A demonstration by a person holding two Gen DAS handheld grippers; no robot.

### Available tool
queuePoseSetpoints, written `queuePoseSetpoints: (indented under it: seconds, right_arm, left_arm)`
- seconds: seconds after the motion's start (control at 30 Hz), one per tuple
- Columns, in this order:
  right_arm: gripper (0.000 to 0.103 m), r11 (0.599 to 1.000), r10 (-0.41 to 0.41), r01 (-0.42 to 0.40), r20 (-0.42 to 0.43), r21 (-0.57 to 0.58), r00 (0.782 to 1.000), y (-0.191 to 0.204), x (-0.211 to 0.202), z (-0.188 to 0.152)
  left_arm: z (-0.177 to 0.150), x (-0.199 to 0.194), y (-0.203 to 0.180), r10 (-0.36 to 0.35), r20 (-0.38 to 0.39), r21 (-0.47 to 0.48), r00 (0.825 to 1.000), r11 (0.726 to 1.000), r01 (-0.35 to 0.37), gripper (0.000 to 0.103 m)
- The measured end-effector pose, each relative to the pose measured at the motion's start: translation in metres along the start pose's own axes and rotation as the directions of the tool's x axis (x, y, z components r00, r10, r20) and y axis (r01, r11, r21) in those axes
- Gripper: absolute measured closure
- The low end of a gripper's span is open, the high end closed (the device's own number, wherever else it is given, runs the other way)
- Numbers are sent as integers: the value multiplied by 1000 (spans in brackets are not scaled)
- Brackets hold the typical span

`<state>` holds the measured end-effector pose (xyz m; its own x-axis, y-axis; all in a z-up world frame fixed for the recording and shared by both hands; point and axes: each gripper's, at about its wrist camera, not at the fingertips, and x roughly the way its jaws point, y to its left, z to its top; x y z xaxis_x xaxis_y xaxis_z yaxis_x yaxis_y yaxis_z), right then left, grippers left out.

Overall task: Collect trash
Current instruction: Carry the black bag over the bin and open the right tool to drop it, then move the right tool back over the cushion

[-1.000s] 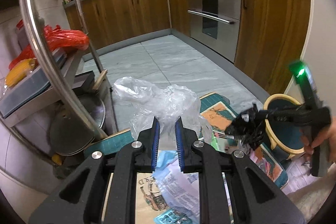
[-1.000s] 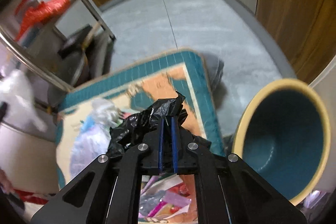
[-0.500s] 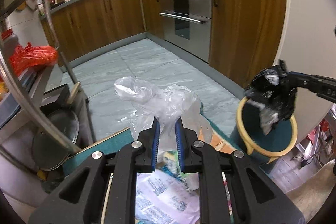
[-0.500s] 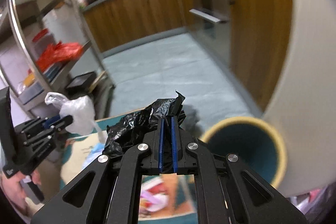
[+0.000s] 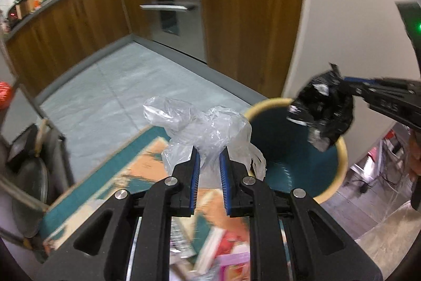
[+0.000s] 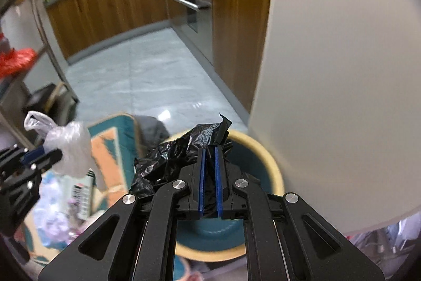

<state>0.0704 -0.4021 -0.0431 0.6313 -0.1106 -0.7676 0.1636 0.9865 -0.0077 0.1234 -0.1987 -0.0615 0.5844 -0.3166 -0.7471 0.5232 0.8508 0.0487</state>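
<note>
Trash in both tools, over a cluttered floor mat. Clear plastic bag [image 5: 202, 128], crumpled, pinched between the blue pads of the left tool [image 5: 209, 162]; jaws nearly closed, only the bunched film between them. Bulk of the bag billowing out past the fingertips toward 12 o'clock in the left wrist view. Same bag [image 6: 67, 146] at 9 o'clock in the right wrist view, gripped by the left tool [image 6: 43, 153] above the mat.

Black plastic bag [image 6: 184, 157] clamped in the right tool [image 6: 208, 157], jaws almost fully closed on a fold of it, the rest spilling out toward 10 o'clock. From the left wrist view, that black bag [image 5: 323, 112] hanging at 2 o'clock from the right tool [image 5: 347, 86], directly above the open mouth of the bin [image 5: 342, 162] (teal inside, cream-yellow rim). Not touching the rim, as far as can be told. Bin [image 6: 276, 175] directly under the right tool in its own view, just beside a white wall [image 6: 342, 70].

Patterned mat [image 5: 126, 162], teal-bordered with orange, lying on the floor at 7 o'clock of the bin, strewn with paper and wrappers [image 5: 226, 249] (blurred, kinds unclear). Wooden cabinets [image 6: 110, 4] along the far side of the grey tiled floor [image 6: 147, 75]. Red bag [image 6: 15, 62] on a metal shelf at 9 o'clock.
</note>
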Motion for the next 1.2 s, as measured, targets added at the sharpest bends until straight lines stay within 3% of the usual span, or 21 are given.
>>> queuePoseSetpoints:
  seconds: [0.17,0.4,0.53,0.67,1.0,1.2]
  right_arm:
    - [95,996,-58,56,-28,-65,998,0,17,-2]
    - [95,992,-89,84,-57,-95,994,-7,31,-4]
    - [93,988,-111,105,-47,-112,993,-6,31,-2]
    - [78,985,-120,115,-35,-130,992,-2,29,1]
    - [45,988,-106,107,13,-107,994,3,9,7]
    - [21,992,-60,65,56,-109,997,21,-8,9]
  left_arm:
    - [-6,31,-31,-58,-47,25,997,998,60,88]
    - [-5,54,-48,-64,-47,35,997,997,66,88]
    - [-2,57,-51,-87,-31,21,996,996,87,75]
    - [-2,52,-55,-63,-6,46,998,997,63,56]
    - [-9,15,-25,-11,32,0,999,1000,11,43]
    - [-22,-18,-2,34,70,-30,997,999,-32,28]
